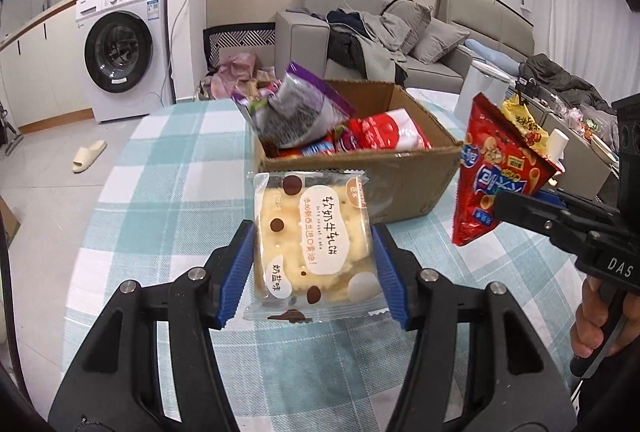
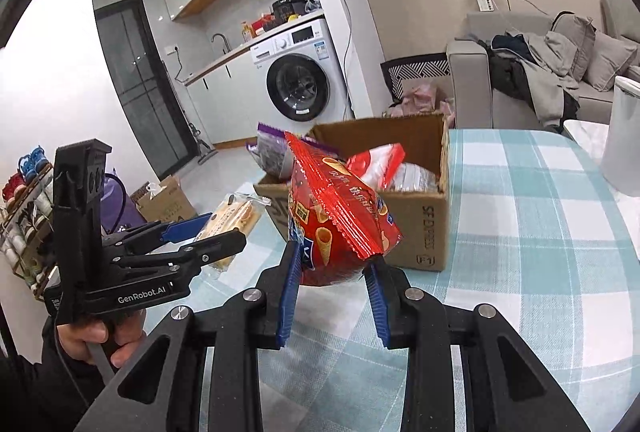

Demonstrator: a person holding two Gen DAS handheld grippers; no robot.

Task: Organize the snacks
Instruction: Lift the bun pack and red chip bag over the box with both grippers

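Clear-wrapped cream biscuit pack (image 1: 314,246) clamped in the left gripper (image 1: 314,264) above the checked desk (image 1: 168,168), brown cardboard box (image 1: 400,188) at 12 o'clock. Right gripper (image 2: 332,284) pinches the red cone-snack bag (image 2: 340,220). Best clear the box's near wall, then release inside.

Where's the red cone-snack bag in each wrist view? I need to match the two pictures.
Left wrist: red snack bag at right, clamped in the right gripper, beside the cardboard box.
Right wrist: red snack bag at centre, between the blue pads, in front of the box.
Shared landmark: washing machine.
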